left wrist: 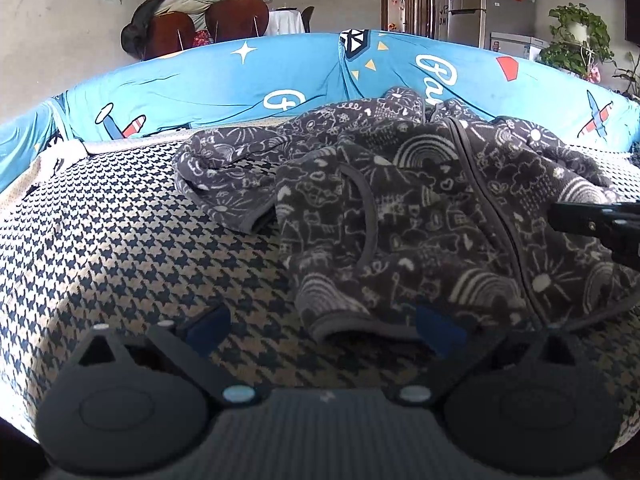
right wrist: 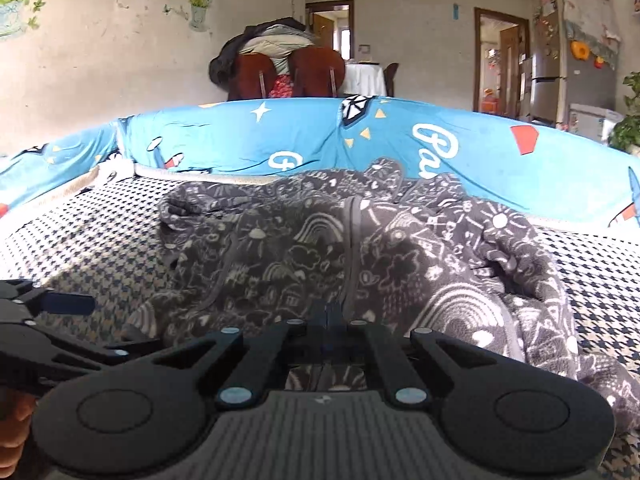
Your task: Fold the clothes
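A crumpled grey patterned jacket lies on a houndstooth sofa seat. The left gripper is spread wide at its hem. The right gripper is pinched together on the jacket's zipper edge.

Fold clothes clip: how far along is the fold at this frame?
Barely started. Done: nothing; the fleece lies crumpled on the sofa. In hand: the right gripper is shut on its hem; the left gripper is open near the edge. Left: all folds.

Bare cover left of jacket
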`<state>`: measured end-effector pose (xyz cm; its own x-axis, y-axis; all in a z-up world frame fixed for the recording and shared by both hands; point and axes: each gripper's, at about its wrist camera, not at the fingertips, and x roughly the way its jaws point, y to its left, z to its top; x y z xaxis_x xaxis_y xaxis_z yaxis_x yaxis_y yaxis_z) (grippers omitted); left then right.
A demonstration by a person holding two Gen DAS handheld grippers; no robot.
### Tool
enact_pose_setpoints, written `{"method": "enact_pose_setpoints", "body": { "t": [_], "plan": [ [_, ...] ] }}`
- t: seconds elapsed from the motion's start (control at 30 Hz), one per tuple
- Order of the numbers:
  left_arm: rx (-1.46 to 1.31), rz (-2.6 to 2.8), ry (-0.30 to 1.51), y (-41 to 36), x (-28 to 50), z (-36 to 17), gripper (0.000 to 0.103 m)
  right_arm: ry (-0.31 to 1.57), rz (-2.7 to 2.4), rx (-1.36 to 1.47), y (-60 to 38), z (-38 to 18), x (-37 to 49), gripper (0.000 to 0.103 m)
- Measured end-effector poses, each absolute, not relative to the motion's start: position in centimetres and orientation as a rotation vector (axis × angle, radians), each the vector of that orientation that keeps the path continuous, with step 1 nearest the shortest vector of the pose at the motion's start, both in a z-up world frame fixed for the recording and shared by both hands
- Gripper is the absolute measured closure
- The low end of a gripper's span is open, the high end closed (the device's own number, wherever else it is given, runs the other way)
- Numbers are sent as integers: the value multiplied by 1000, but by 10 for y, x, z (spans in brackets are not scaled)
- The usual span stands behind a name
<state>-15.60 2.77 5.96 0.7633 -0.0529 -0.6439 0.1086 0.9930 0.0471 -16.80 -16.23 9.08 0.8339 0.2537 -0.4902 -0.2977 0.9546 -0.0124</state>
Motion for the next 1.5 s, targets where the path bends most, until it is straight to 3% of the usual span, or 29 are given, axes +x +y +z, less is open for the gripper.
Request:
{"method": "enact_pose_setpoints", "body": {
  "t": [0.07, 0.17, 0.27, 0.47, 0.6, 0.73, 0.87, 1.5],
  "plan": [
    [77, -80, 703, 30, -155, 59, 0, 524, 317, -121, -158, 85, -174, 99],
    [67, -69, 710, 32, -153, 58, 0, 567, 356, -172, -148, 73, -180, 85],
    [58, -67, 712, 34, -153, 58, 0, 601, 392, -198, -144, 65, -186, 52],
    [48, -63, 717, 36, -152, 58, 0, 632, 417, -272, -137, 50, -195, 41],
    [52, -73, 716, 35, -153, 58, 0, 629, 359, -334, -131, 39, -190, 43],
    [60, -86, 717, 34, -155, 58, 0, 605, 342, -303, -131, 41, -185, 84],
    [67, -98, 717, 32, -156, 57, 0, 570, 326, -244, -134, 51, -180, 98],
    [20, 59, 692, 38, -96, 53, 0, 511, 309, -143, -143, 81, -149, 99]
  ]
}}
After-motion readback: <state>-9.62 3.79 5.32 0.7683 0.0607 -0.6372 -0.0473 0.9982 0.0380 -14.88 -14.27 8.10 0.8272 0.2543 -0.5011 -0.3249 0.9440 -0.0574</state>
